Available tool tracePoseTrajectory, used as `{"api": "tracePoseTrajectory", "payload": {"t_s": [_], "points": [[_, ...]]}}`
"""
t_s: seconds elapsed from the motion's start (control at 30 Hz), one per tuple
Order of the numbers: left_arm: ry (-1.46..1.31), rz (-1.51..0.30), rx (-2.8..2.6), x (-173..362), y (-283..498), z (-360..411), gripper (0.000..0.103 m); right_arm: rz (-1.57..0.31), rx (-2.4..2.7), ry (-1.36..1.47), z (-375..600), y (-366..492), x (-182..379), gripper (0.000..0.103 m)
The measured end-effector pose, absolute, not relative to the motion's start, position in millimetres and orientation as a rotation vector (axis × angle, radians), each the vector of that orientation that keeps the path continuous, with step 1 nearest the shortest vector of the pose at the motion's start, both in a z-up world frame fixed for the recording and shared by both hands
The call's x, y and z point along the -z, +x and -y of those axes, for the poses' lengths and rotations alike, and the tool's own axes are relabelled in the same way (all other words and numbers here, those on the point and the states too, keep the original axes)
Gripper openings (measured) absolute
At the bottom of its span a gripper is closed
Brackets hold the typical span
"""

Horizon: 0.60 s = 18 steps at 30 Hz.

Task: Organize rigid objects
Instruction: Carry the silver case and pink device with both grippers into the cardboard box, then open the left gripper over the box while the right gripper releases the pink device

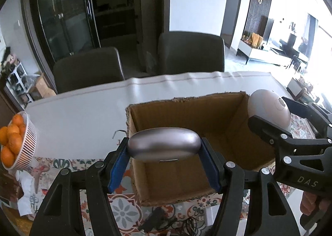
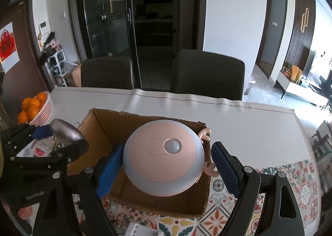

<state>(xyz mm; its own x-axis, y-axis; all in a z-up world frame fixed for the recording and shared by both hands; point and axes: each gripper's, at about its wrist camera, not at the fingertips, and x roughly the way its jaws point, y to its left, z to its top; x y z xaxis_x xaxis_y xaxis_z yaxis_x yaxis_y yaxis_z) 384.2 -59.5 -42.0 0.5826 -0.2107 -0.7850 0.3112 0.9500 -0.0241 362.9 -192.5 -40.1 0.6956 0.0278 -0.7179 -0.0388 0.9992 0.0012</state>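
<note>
My left gripper is shut on a metallic oval case and holds it over the near left part of an open cardboard box. My right gripper holds a round pink and blue night light with small antlers above the same box; the left pad touches it, and a gap shows at the right pad. In the left wrist view the night light sits at the box's right rim. In the right wrist view the oval case hangs at the box's left edge.
A white basket of oranges stands at the table's left, also in the right wrist view. A patterned mat lies under the box, on a white table cover. Black cables lie near the front edge. Two dark chairs stand behind the table.
</note>
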Motion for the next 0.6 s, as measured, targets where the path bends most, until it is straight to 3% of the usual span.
{"api": "tracePoseTrajectory", "payload": {"t_s": [0.6], "points": [[0.121,-1.012,0.307,69,401,64,0.067,-0.960,-0.064,0.034,198,397,79,0.087]]}}
